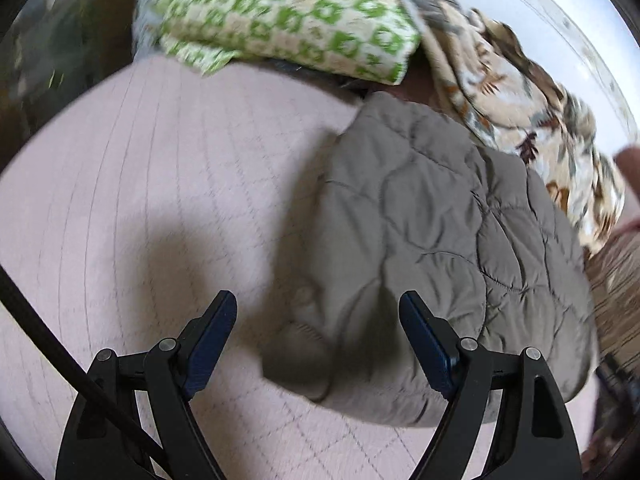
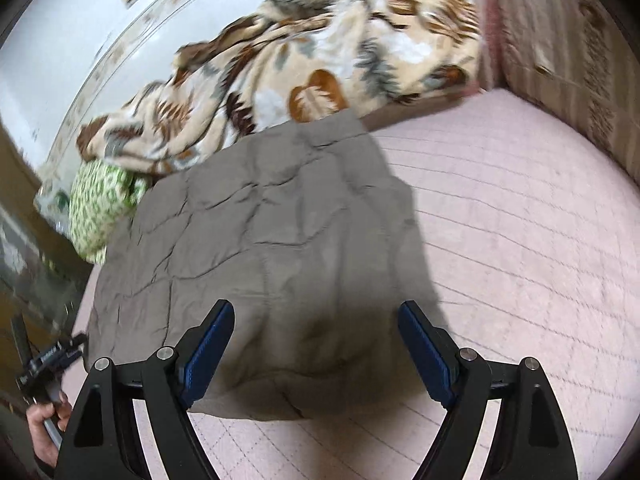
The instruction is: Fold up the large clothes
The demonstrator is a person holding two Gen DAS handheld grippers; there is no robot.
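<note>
both grippers hung spread and empty: left gripper [image 1: 318, 344], right gripper [image 2: 316, 350]. one grey quilted jacket [image 2: 256, 272], seemingly already folded, lay on the pink bedspread [image 2: 520, 240] at twelve o'clock. next likely called for pinching its near edge. behind it: one leaf-print blanket [image 2: 320, 64], one green pillow [image 1: 288, 16].

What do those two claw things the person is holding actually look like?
Both are alike: the left gripper and right gripper have black angular arms with silver pivot pins, and jaws lined with dark blue ribbed pads. A black cable runs beside the left one.
</note>
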